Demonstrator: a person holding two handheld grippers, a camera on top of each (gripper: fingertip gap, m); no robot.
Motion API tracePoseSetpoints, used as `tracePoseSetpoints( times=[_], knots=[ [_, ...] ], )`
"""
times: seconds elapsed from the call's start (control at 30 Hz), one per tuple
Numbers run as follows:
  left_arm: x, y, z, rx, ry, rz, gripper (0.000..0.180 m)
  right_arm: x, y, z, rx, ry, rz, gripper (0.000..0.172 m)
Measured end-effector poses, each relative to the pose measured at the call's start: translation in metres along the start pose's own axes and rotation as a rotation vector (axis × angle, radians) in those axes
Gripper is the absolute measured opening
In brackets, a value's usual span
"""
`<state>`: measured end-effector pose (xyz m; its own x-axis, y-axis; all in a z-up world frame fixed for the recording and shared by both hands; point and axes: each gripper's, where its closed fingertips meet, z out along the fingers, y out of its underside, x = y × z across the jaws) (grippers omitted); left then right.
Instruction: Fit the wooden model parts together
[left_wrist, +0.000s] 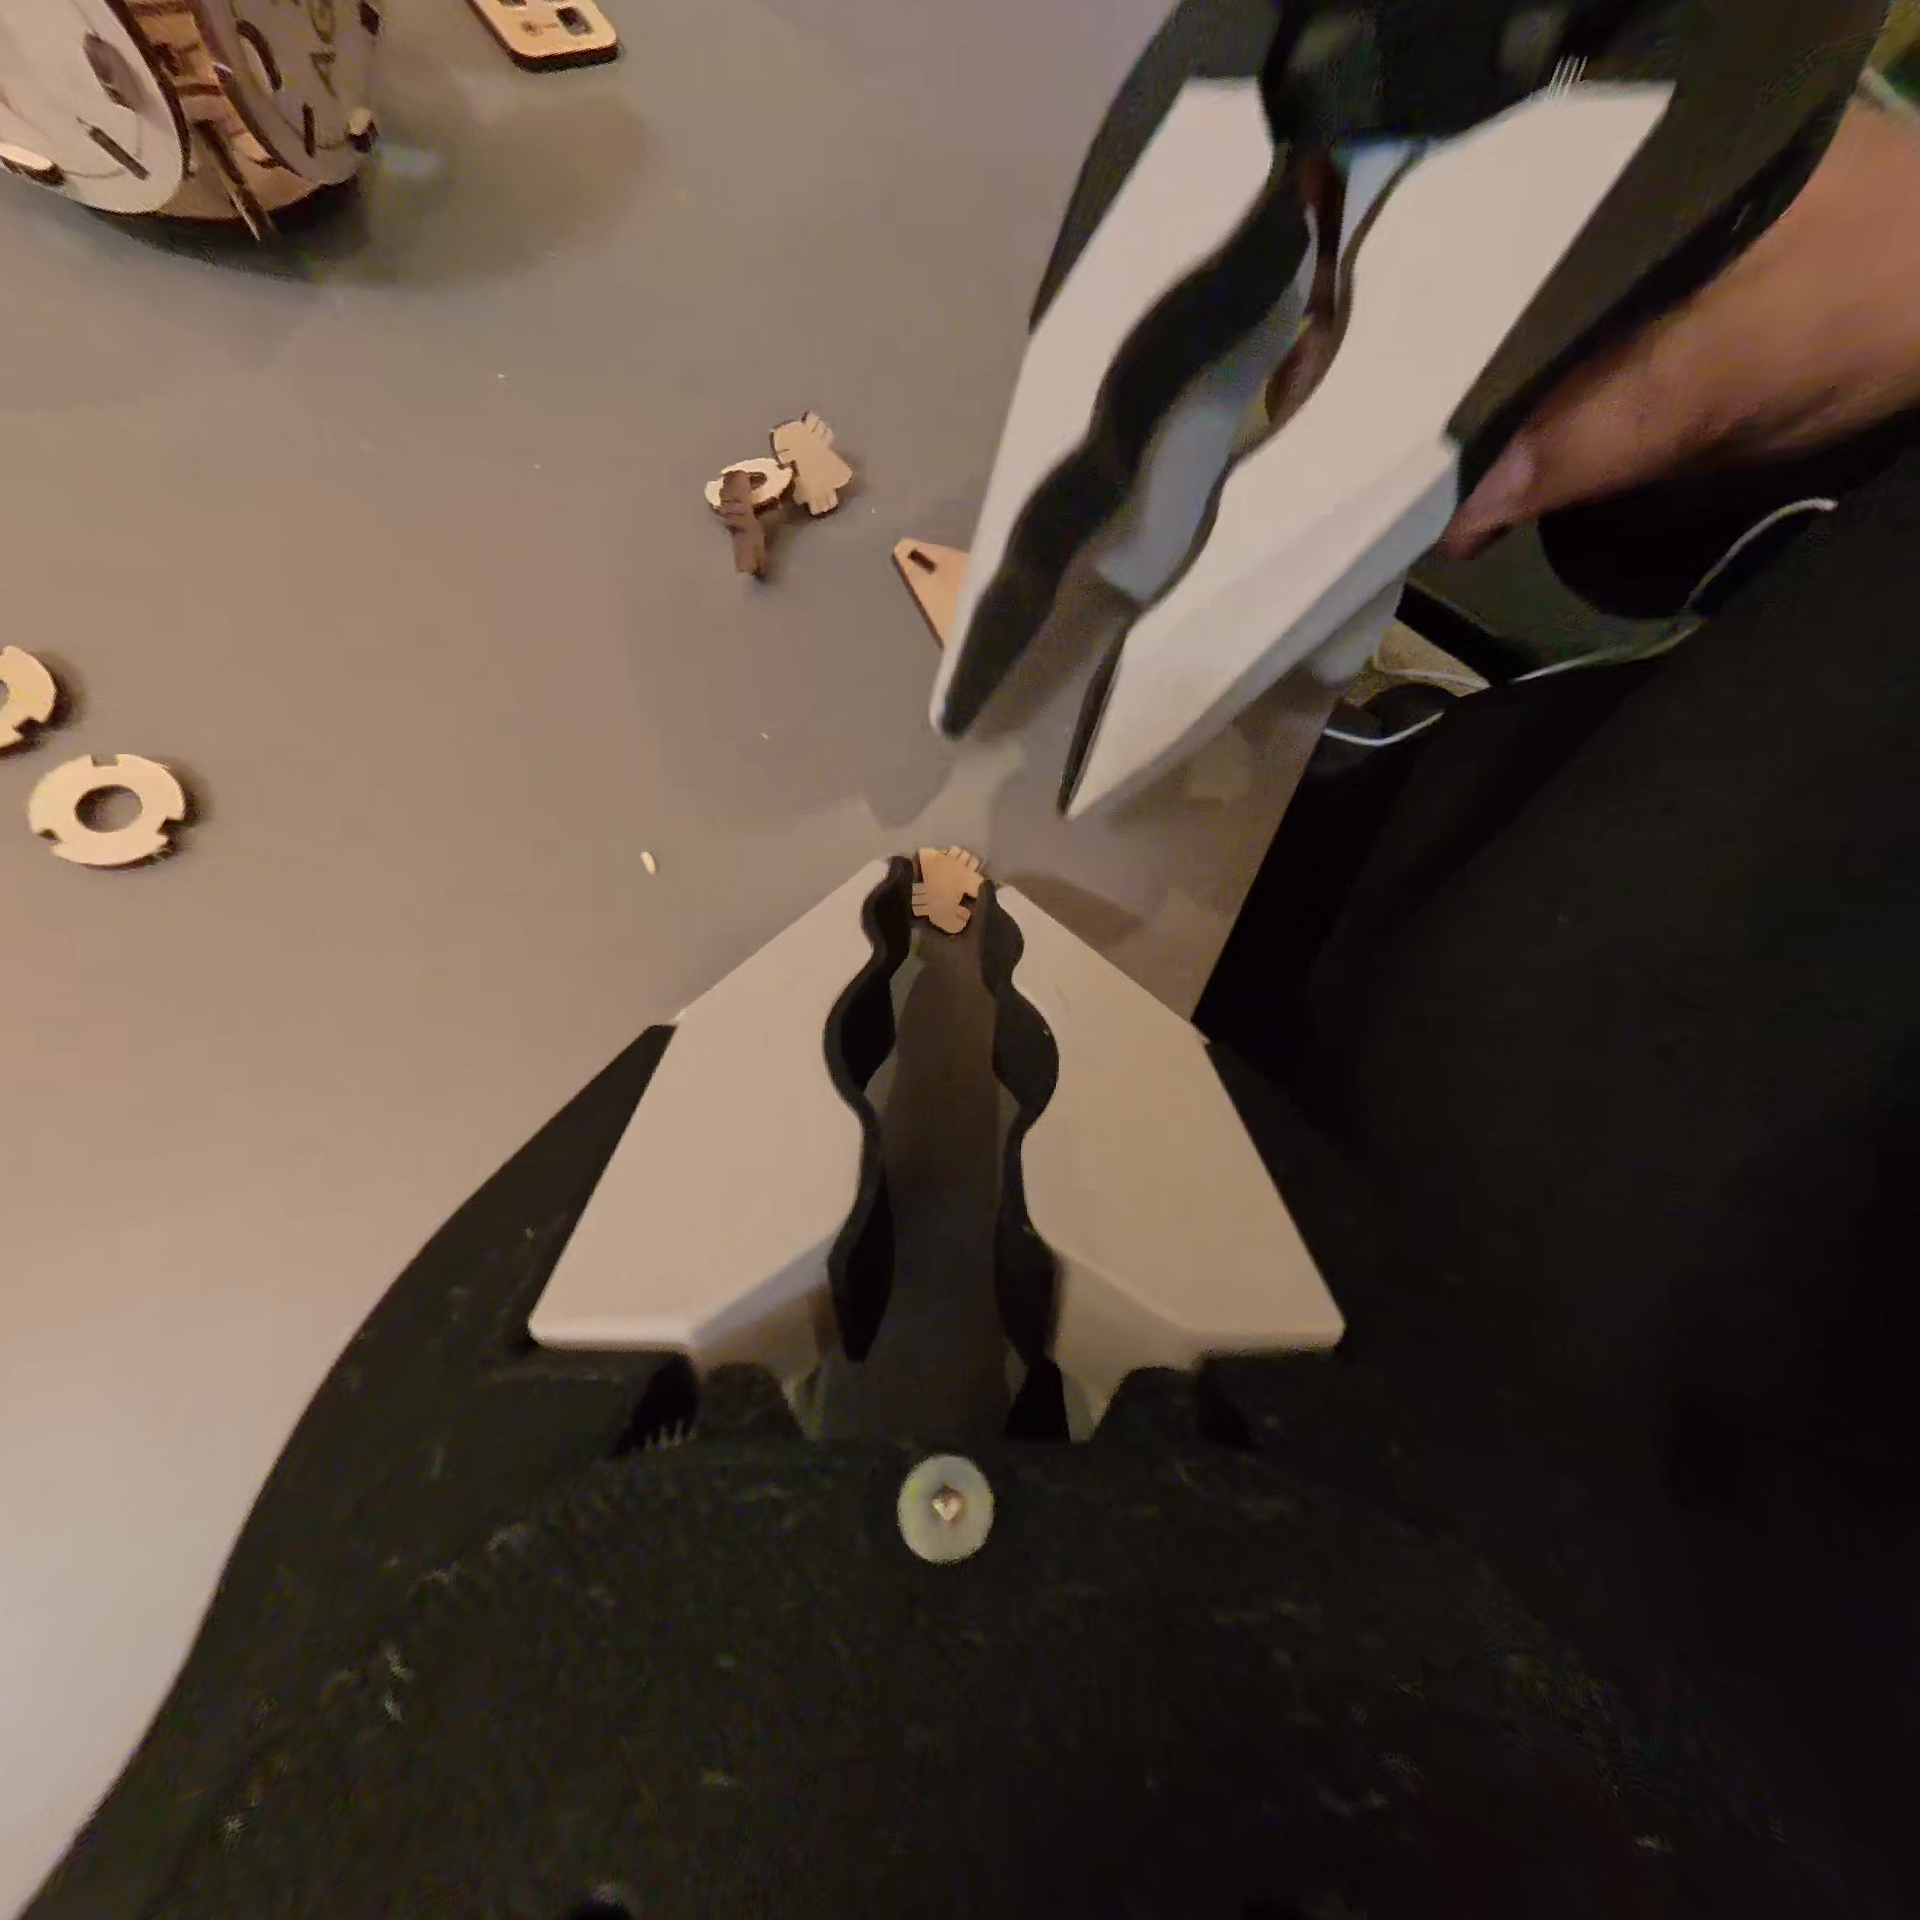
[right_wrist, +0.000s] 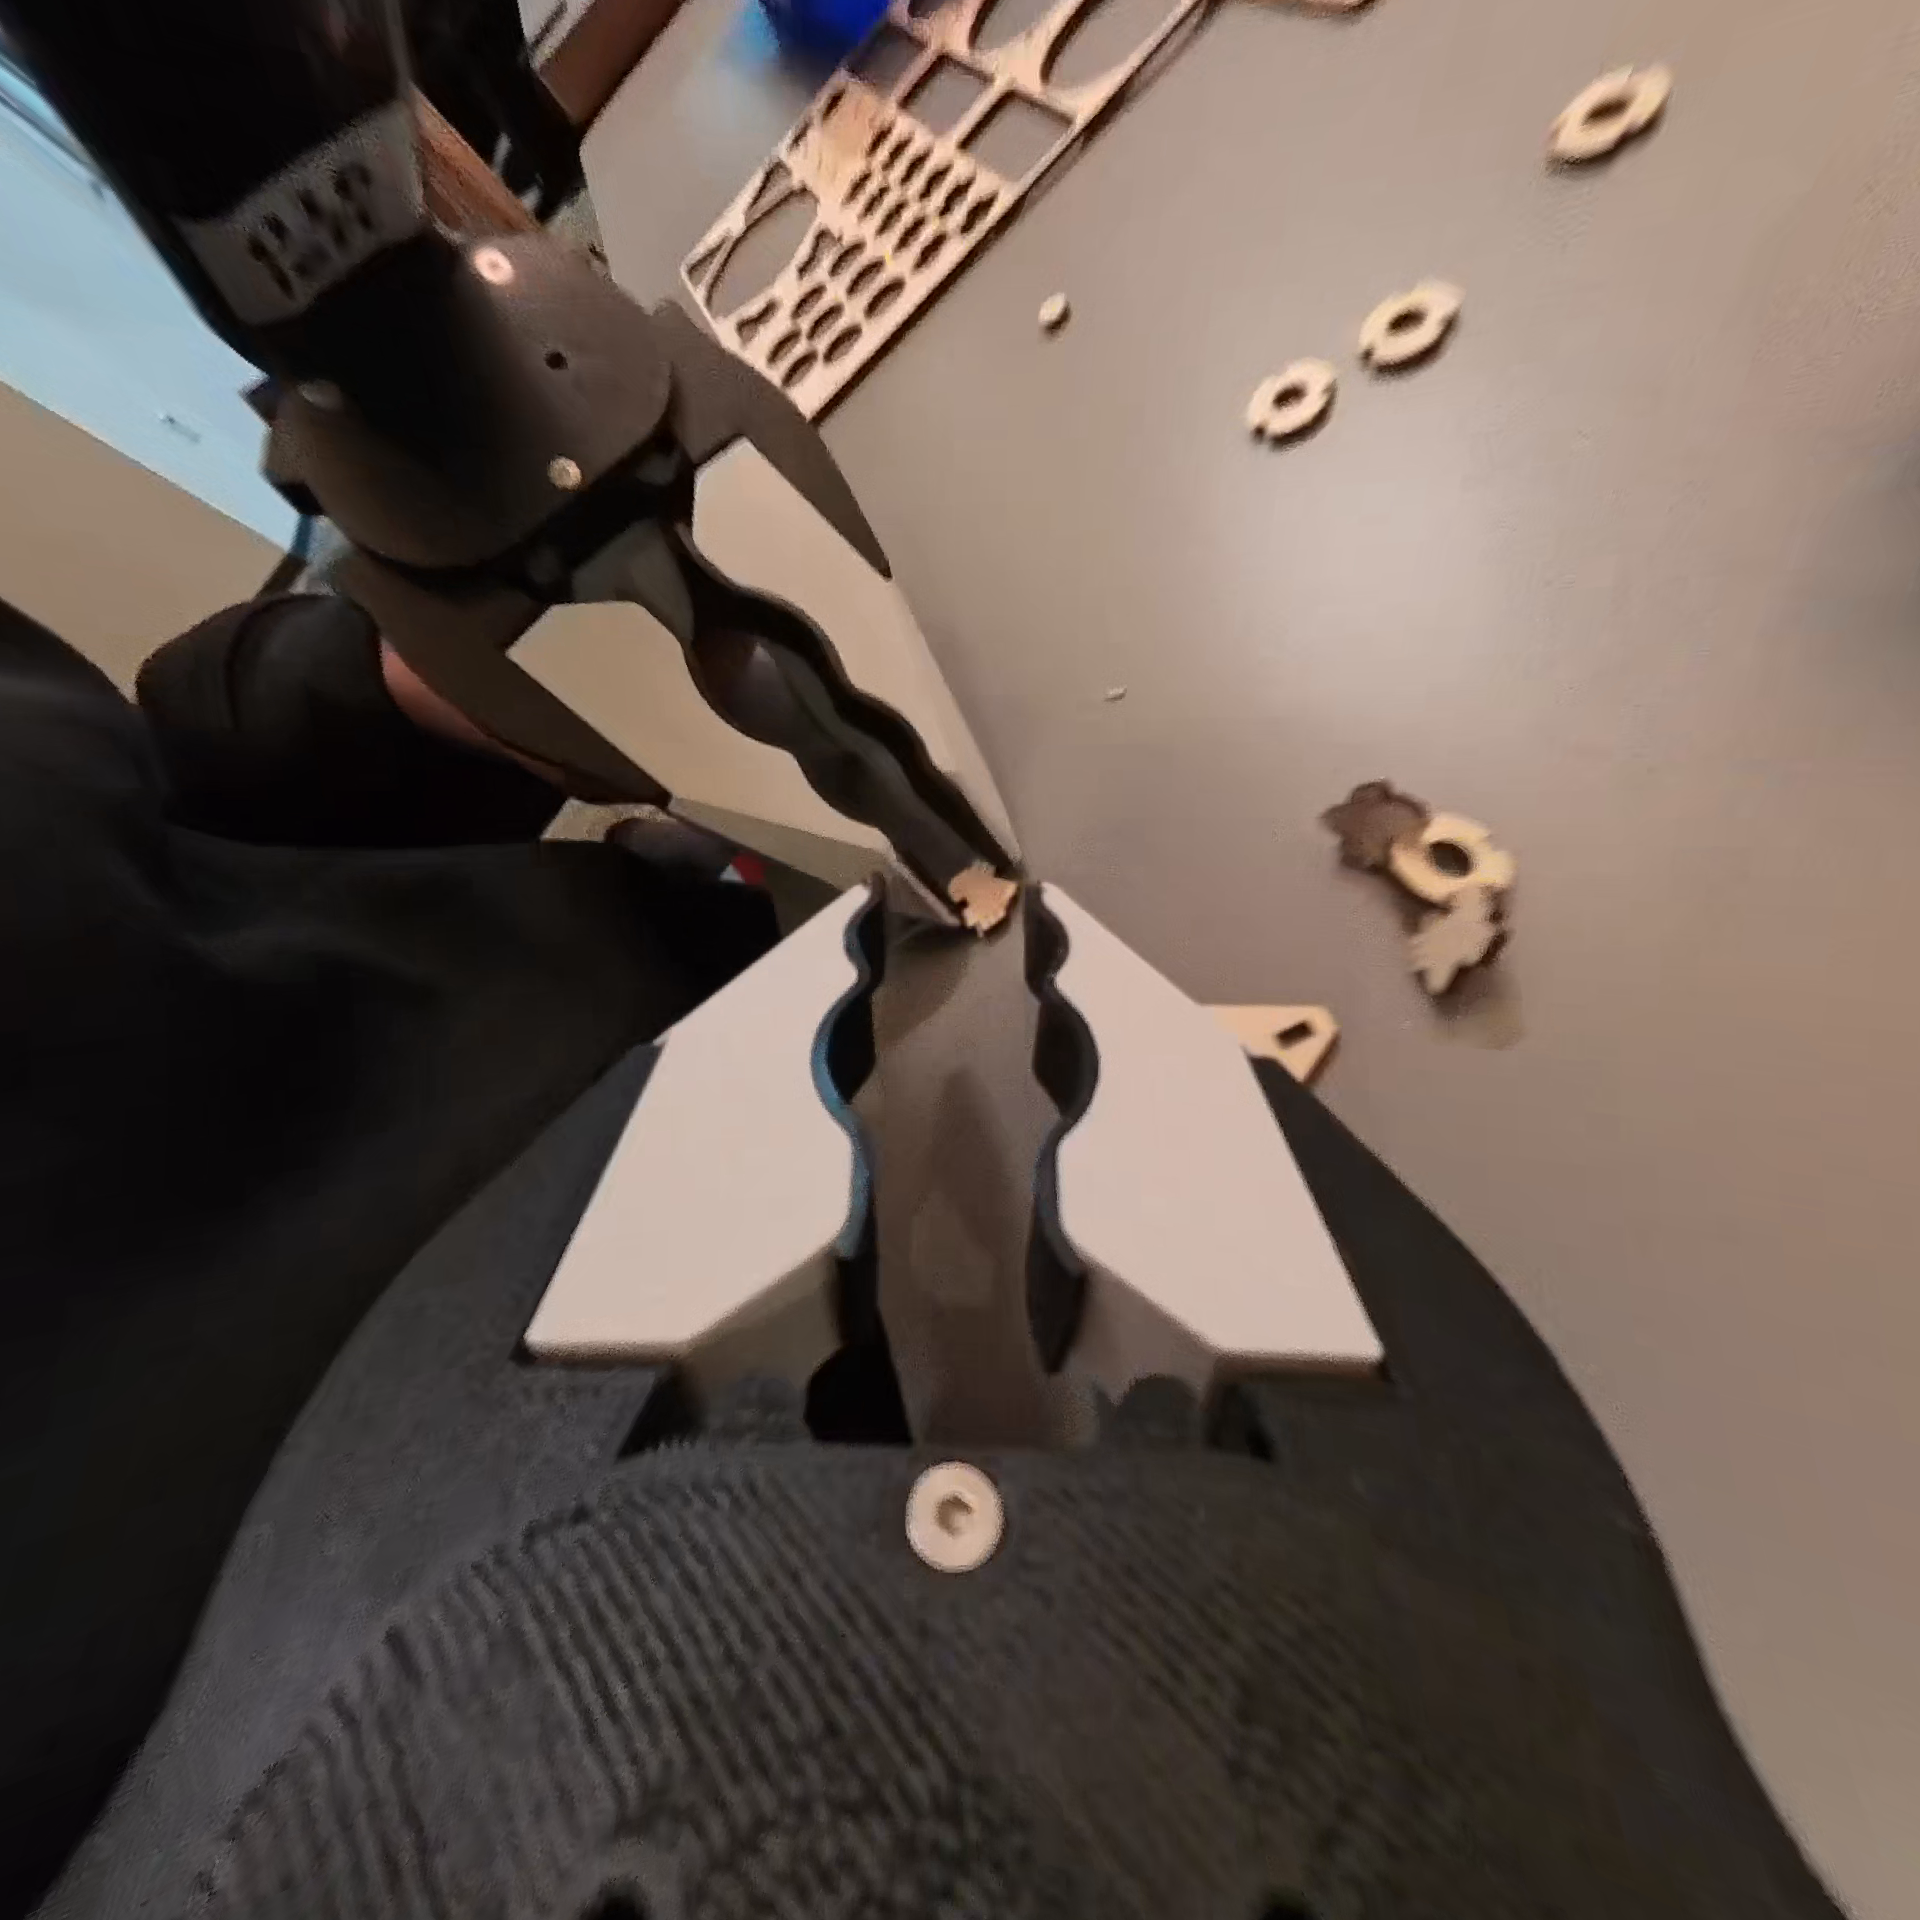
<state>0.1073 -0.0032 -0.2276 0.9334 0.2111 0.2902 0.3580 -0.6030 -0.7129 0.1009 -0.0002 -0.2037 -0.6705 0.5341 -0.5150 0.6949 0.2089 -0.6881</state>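
You have no writing, number or brand you can read in either view. The only marks are small dark engraved ones on the flat wooden piece (left_wrist: 545, 31) at the far edge of the grey table (left_wrist: 416, 623) in your left wrist view, too small and blurred to make out. The far-left wooden model (left_wrist: 187, 104) shows only cut slots, and the cut-out wooden sheet (right_wrist: 883, 218) in your right wrist view shows only holes.
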Motion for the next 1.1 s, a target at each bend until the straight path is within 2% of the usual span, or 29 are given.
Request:
tracePoseSetpoints(
  times=[0.17, 0.4, 0.53, 0.73, 0.8, 0.87, 0.93, 1.03, 1.1],
  knots=[
    [0.005, 0.003, -0.001, 0.03, -0.056, 0.063, 0.01, -0.002, 0.016, 0.006, -0.06, 0.018, 0.07, 0.017],
    [0.012, -0.023, -0.027, 0.3, -0.042, 0.114, 0.008, -0.012, -0.008, 0.002, 0.061, -0.155, 0.242, 0.013],
    [0.01, -0.03, -0.038, 0.37, -0.048, 0.137, 0.008, -0.023, -0.019, 0.003, 0.13, -0.263, 0.319, 0.003],
    [0.009, -0.034, -0.045, 0.431, -0.025, 0.117, 0.006, -0.026, -0.026, 0.003, 0.162, -0.28, 0.325, 0.0],
    [0.009, -0.037, -0.049, 0.461, 0.022, 0.069, 0.008, -0.027, -0.027, 0.002, 0.158, -0.282, 0.306, 0.0],
    [0.005, -0.042, -0.056, 0.507, 0.094, -0.037, 0.019, -0.03, -0.028, 0.0, 0.15, -0.287, 0.267, 0.0],
    [0.007, -0.044, -0.058, 0.514, 0.241, -0.164, 0.025, -0.034, -0.031, -0.002, 0.141, -0.278, 0.195, 0.0],
    [0.018, -0.047, -0.064, 0.535, 0.439, -0.277, 0.019, -0.042, -0.032, -0.004, 0.103, -0.26, 0.066, 0.0],
    [0.023, -0.047, -0.065, 0.532, 0.473, -0.264, 0.0, -0.045, -0.033, -0.005, 0.089, -0.243, -0.002, 0.0]
  ],
)
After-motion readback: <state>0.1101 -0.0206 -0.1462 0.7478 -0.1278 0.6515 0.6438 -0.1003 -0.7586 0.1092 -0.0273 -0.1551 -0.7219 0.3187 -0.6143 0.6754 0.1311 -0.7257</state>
